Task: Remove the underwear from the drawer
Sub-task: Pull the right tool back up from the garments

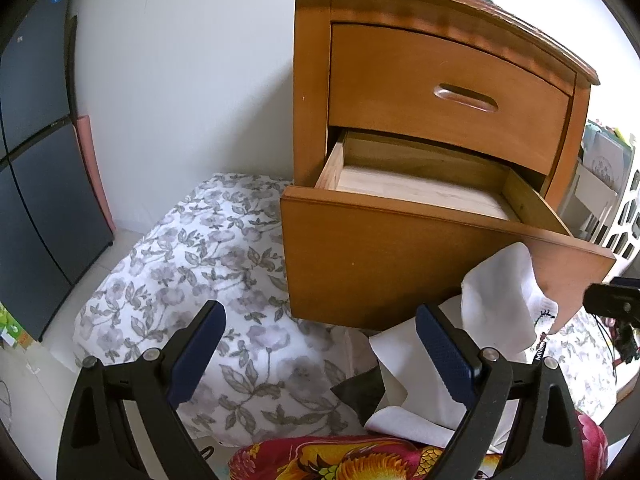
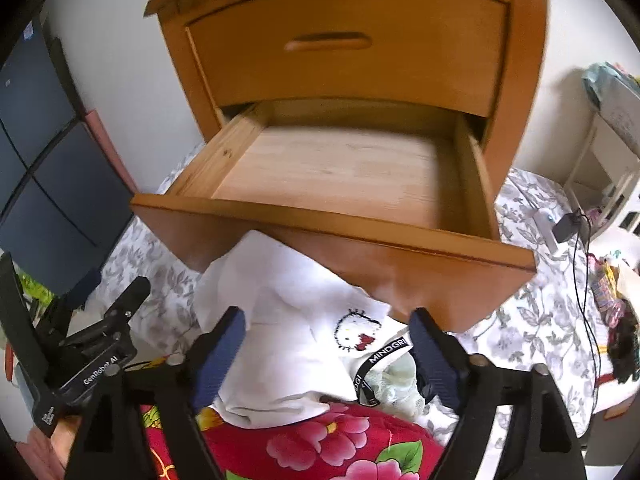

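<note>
The wooden nightstand's lower drawer (image 2: 320,216) stands pulled out, and its bare bottom holds nothing. White underwear (image 2: 288,320) with a cartoon cat print lies crumpled just in front of and below the drawer front; the left wrist view shows the underwear (image 1: 500,292) to the right. My right gripper (image 2: 328,320) is open, its blue pads on either side of the underwear and not pressing on it. A black lettered waistband (image 2: 384,354) and pale green cloth (image 2: 396,384) lie beside it. My left gripper (image 1: 320,312) is open with nothing between its fingers, left of the pile.
A grey floral bedspread (image 1: 200,260) lies under and around the nightstand, with a red flowered blanket (image 2: 320,440) nearest me. A dark tall cabinet (image 1: 36,160) stands at the left. White shelving (image 2: 608,152) and a charger with cable (image 2: 568,226) are at the right.
</note>
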Available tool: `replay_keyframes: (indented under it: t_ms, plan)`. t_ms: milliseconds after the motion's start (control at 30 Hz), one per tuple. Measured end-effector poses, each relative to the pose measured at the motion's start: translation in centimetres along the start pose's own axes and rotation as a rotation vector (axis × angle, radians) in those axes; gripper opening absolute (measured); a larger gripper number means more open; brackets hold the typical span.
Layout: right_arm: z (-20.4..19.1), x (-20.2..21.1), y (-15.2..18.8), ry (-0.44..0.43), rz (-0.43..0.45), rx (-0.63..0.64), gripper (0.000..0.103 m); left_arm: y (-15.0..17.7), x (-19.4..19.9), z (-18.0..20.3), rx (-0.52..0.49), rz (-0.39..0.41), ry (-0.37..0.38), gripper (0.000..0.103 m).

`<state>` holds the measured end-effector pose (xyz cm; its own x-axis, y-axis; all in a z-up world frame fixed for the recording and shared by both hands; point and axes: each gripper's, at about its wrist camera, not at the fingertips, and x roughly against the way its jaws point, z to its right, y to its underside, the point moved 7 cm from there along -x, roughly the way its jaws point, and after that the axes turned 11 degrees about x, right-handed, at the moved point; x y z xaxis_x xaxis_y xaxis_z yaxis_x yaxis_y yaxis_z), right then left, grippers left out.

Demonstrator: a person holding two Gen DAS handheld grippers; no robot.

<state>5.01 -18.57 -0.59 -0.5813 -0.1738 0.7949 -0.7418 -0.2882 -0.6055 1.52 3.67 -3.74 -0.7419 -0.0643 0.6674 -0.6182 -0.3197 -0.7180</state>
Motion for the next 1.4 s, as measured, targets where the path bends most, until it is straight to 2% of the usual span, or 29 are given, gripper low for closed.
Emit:
replay_keyframes:
  t_ms: [33,367,600,967,1167,1400]
  plan:
    - [0.2,0.0,0.2,0.006,0.006,-0.003,0.103,0.0,0.1,0.0,-0.002,0.005,-0.002,0.096]
    - [1.0,-0.2,2.4,0.068,0.044,-0.027,0.103,0.0,0.9,1.1,-0.062,0.035,-0.016,0.096]
    - [0.7,-0.6,3.2,0.088,0.084,-0.034,0.103,-0.3,2.1,1.7,-0.096,0.089,-0.002,0.096]
    - [0.7,-0.3,3.9,0.153,0.150,-0.063,0.103,-0.1,2.5,2.1,-0.081,0.072,0.048,0.096]
    - [0.3,0.4,4.0,0.202,0.175,-0.043,0.103,-0.2,3.3,2.4,-0.092,0.109,0.031,0.096]
    - [-0.1,1.4,4.1,0.240,0.189,-0.024,0.103,0.0,3.7,2.3,-0.078,0.088,0.026,0.096]
